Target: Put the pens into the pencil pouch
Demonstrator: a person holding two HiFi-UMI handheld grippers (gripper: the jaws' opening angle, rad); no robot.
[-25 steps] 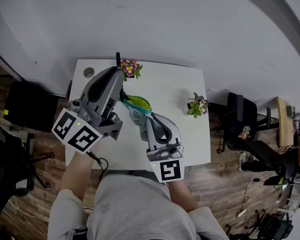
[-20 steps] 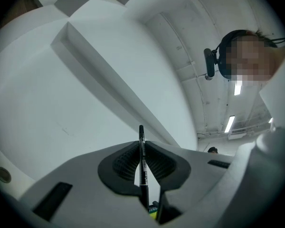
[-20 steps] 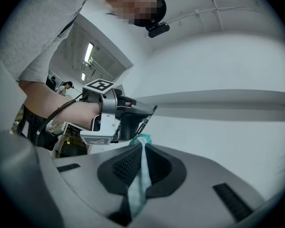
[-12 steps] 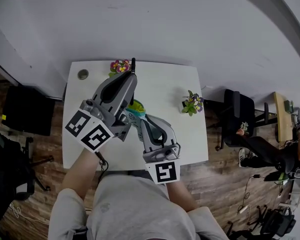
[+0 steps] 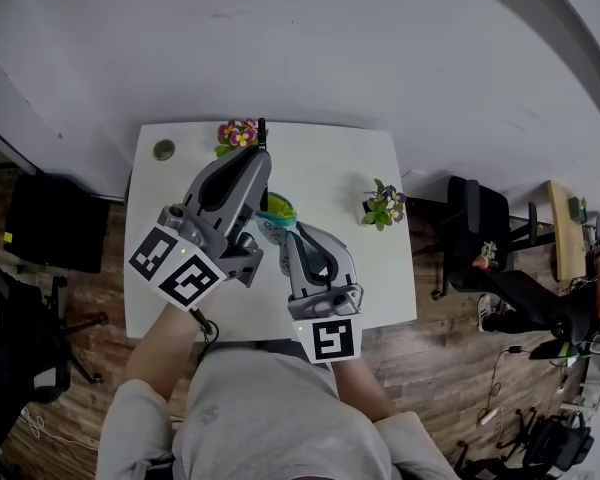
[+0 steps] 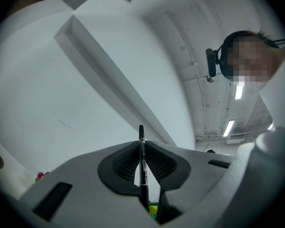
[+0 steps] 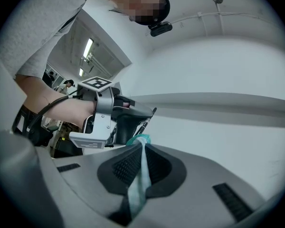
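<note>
1. Pen (image 6: 142, 160), thin and black, stands upright between the jaws of the left gripper (image 6: 142, 145); the ribbed pads sit narrowly on its barrel from both sides; its tip pokes up past the jaw ends; its lower end runs down behind the pads, out of sight.
2. Pencil pouch (image 7: 137, 175), of pale teal fabric, is pinched flat between the jaws of the right gripper (image 7: 143, 144); these jaws press together on a thin fold of it; a curled teal edge sticks out just beyond the jaw ends; the rest hangs below them.
3. In the right gripper view, the left gripper (image 7: 143, 118) sits beyond the right jaws and a little to their left, just above the pouch's edge; the pen (image 7: 148, 119) slants up and to the right out of it.
4. In the head view, the pouch (image 5: 274, 211) shows a yellow-green inside; it lies at the jaw ends of the right gripper (image 5: 283, 230) and just beside the body of the left gripper (image 5: 259, 158); the pen (image 5: 263, 128) projects ahead of the left jaws.
5. Under both grippers is a white table (image 5: 330, 168); pink and yellow flowers (image 5: 237, 134) stand just left of the left jaw ends; a purple-flowered plant (image 5: 382, 204) stands well to the right of the right jaws; a grey disc (image 5: 164, 149) lies near the table's far left corner.
6. Beyond the table rises a white wall (image 5: 330, 38); a black chair (image 5: 475, 233) stands off to the right.
</note>
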